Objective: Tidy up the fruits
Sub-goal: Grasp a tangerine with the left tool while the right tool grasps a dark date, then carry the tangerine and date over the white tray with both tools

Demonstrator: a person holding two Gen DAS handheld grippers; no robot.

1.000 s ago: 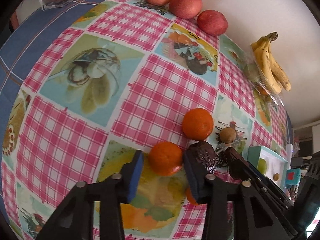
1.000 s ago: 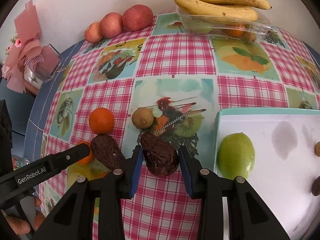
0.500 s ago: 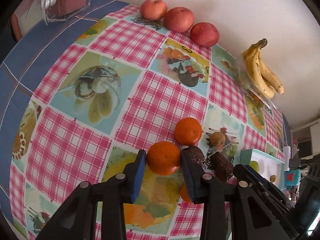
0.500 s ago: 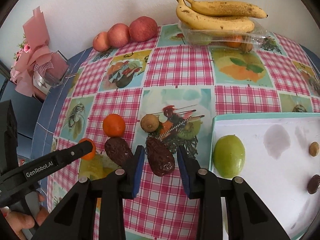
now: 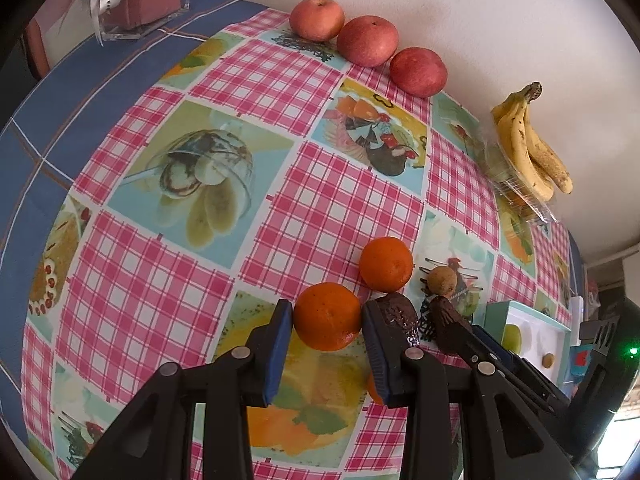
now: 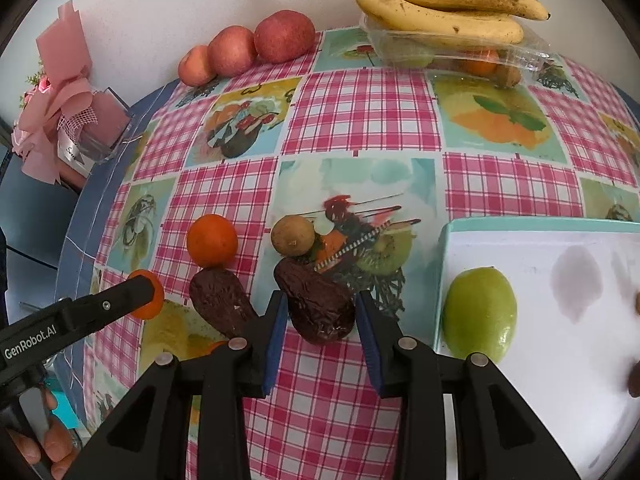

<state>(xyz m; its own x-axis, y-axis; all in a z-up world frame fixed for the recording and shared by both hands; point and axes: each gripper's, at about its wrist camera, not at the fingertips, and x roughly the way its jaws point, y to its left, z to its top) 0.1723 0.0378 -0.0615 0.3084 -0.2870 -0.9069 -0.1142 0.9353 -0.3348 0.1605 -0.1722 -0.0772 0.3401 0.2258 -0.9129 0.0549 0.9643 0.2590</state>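
Both grippers have risen: left gripper [image 5: 326, 326] fingers pinch the round orange tangerine [image 5: 327, 316]; right gripper [image 6: 320, 316] fingers clamp the dark wrinkled avocado [image 6: 316, 304].

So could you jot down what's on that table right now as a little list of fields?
left gripper: around an orange, pads at its sides
right gripper: around a dark wrinkled fruit
loose nearby: second orange, small brown fruit, another dark fruit
white tray: green fruit
by the wall: three red apples, bananas
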